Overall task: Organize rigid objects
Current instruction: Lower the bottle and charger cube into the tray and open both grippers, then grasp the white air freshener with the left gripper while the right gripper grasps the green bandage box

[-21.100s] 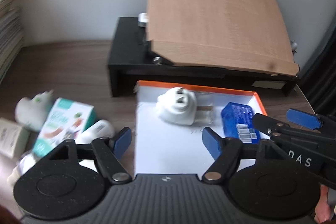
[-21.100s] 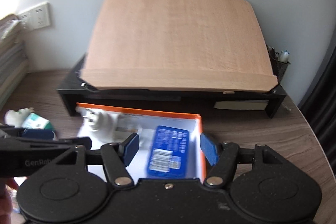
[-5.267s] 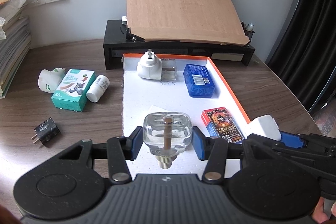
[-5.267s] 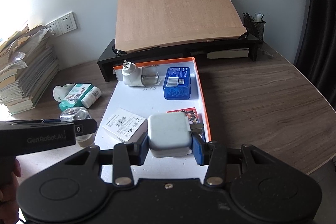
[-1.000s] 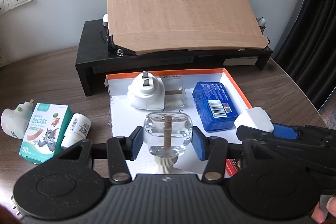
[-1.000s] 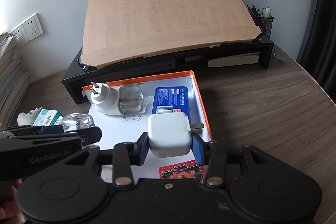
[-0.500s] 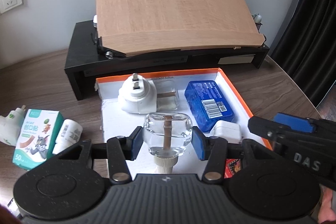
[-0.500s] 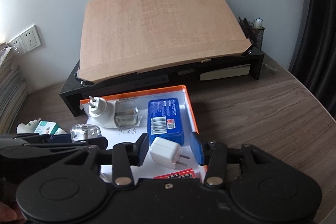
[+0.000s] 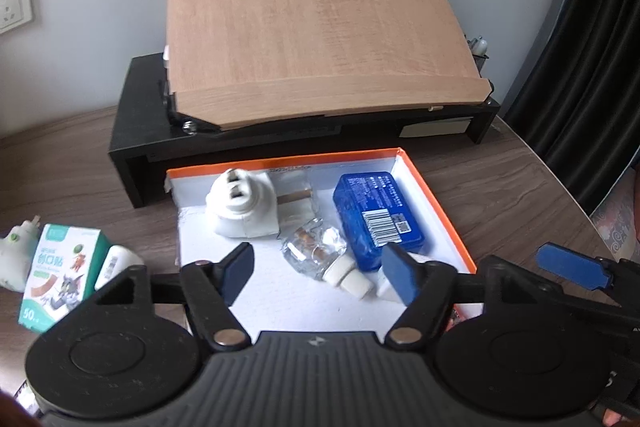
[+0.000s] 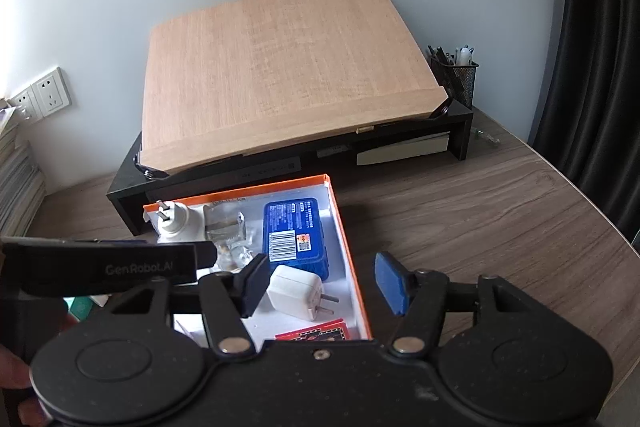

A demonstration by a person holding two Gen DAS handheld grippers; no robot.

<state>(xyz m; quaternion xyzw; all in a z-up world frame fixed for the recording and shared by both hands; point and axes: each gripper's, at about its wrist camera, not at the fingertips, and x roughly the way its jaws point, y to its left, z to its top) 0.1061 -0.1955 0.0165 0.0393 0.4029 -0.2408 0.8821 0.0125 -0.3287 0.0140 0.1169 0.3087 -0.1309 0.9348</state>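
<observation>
From the left wrist, the left gripper hangs with fingers spread and empty above the orange-rimmed tray. Inside the tray, the clear refill bottle lies tilted between the white plug-in unit and the blue box.

From the right wrist, the right gripper is likewise spread and empty. The white charger lies in the tray, just in front of the blue box.

Home office, wooden desk, pen holder, wall sockets
</observation>
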